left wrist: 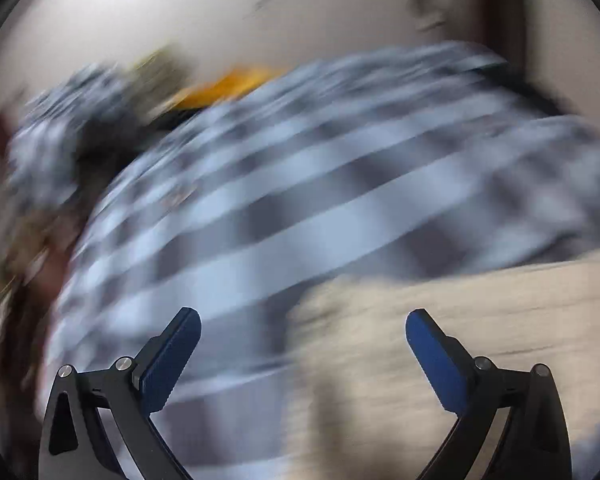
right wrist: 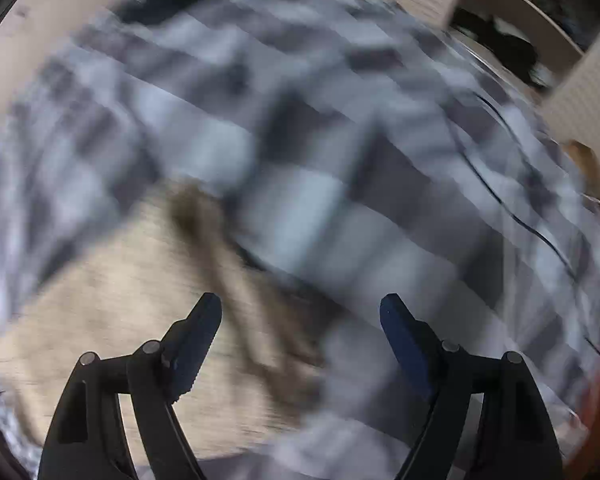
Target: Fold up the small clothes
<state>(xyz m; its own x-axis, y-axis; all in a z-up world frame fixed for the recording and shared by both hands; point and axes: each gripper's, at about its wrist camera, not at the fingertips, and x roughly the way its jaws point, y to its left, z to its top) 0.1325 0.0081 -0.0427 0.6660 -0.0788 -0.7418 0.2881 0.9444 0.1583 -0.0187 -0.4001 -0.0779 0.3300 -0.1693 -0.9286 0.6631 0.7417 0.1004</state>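
Nearest to us, the left gripper [left wrist: 302, 322] stands with its two blue ribbed pads spread wide and nothing between them; the right gripper [right wrist: 300, 306] is spread in the same way and also carries nothing. Both views are heavily smeared, so we keep to what the shapes allow.

Just beyond the fingertips lies the beige, flat piece of soft fabric [left wrist: 440, 320], which we take to be the small garment to fold, though its kind and outline are too blurred to tell. In the right wrist view this beige fabric [right wrist: 112, 300] shows a darker brownish crease or strap running across it.

It rests on the grey-and-white checked cloth [left wrist: 300, 184], which spreads under and behind the beige fabric and fills most of both views [right wrist: 300, 140]. Beyond the far edge of the checked cloth, to the left, we see a small orange object [left wrist: 228, 82], and behind that a pale wall [left wrist: 300, 8].

We judge the folding barely begun: the beige fabric looks flat and ungripped, so grasping an edge and making every fold seems still to come.
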